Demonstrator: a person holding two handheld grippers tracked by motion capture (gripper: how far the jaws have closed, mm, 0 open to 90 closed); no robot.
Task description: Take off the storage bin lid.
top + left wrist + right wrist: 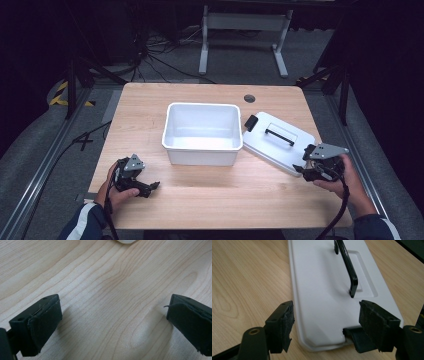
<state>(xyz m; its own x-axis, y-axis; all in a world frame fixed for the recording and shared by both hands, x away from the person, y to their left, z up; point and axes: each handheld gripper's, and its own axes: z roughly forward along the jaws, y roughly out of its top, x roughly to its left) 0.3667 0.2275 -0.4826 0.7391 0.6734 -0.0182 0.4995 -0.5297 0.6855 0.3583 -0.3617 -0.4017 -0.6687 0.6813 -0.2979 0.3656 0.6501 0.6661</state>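
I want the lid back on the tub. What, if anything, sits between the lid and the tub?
Nothing visible: the lid lies flat beside the open white tub, with its near end between the right tool's open jaws.

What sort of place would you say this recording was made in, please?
Probably a lab or recording studio, not a home: a lone wooden table inside dark curtained surroundings, loose cables on grey carpet, and a white desk frame behind.
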